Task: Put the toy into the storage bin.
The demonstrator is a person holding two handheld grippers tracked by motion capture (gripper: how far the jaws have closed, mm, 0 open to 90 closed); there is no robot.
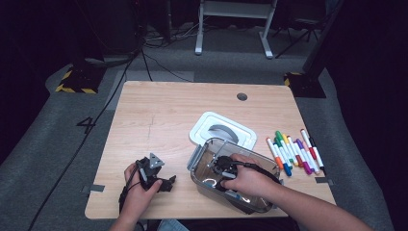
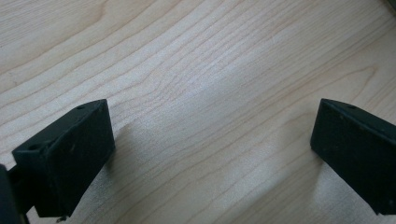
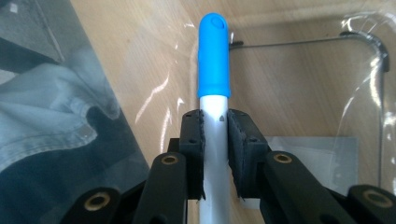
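My right gripper reaches down into a clear plastic box at the front right of the table. In the right gripper view its jaws are shut on a white marker with a blue cap, which points away from the camera over the box's clear bottom. My left gripper rests on the wood near the table's front edge, left of the box. In the left gripper view its jaws stand wide open over bare tabletop with nothing between them.
The box's white lid lies just behind it. Several coloured markers lie in a row to the right of the box. A round cable hole sits at the table's far edge. Denim-clad legs show below the front edge.
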